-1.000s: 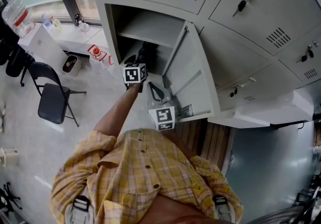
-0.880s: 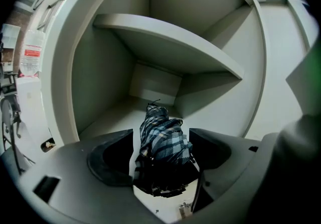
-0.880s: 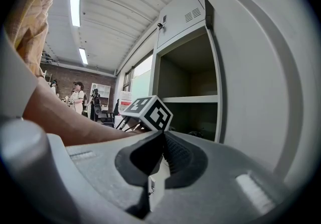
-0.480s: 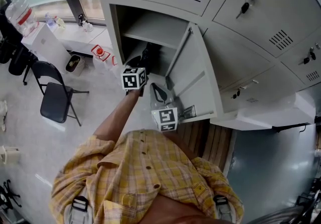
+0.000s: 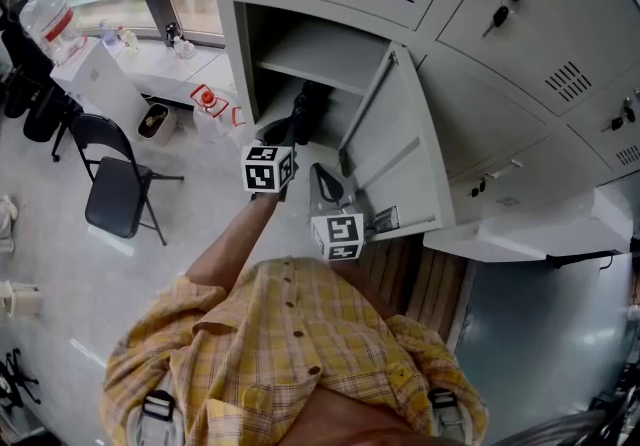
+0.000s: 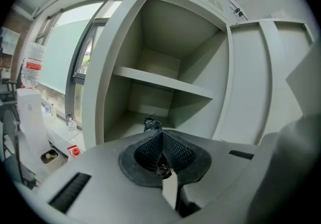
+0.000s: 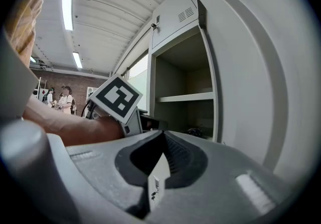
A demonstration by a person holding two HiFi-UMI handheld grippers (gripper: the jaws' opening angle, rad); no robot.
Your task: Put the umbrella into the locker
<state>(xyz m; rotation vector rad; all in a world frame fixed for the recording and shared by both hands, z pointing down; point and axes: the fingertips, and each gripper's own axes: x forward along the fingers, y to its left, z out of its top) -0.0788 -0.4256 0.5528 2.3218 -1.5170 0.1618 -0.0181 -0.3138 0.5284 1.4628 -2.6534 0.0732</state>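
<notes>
The dark folded umbrella (image 5: 306,106) lies on the floor of the open locker's lower compartment (image 5: 300,54), under the shelf. Its end (image 6: 152,124) shows just beyond my left gripper (image 6: 161,136), and it appears as a dark lump (image 7: 194,131) in the right gripper view. My left gripper (image 5: 278,134) hangs in front of the opening, apart from the umbrella. Its jaws have just been closing and now stand shut with nothing between them. My right gripper (image 7: 163,135) is shut and empty, lower and to the right (image 5: 322,176), beside the open door (image 5: 395,149).
The locker door swings out to the right of the opening. Closed lockers with keys (image 5: 505,4) stand to the right. A black folding chair (image 5: 115,194), a white table (image 5: 105,74) with small items and a water bottle (image 5: 50,19) are on the left. Wooden slats (image 5: 420,279) lie below the door.
My left gripper has drawn back from the locker opening and slightly up, away from the umbrella, which stays inside. The right gripper has kept its place.
</notes>
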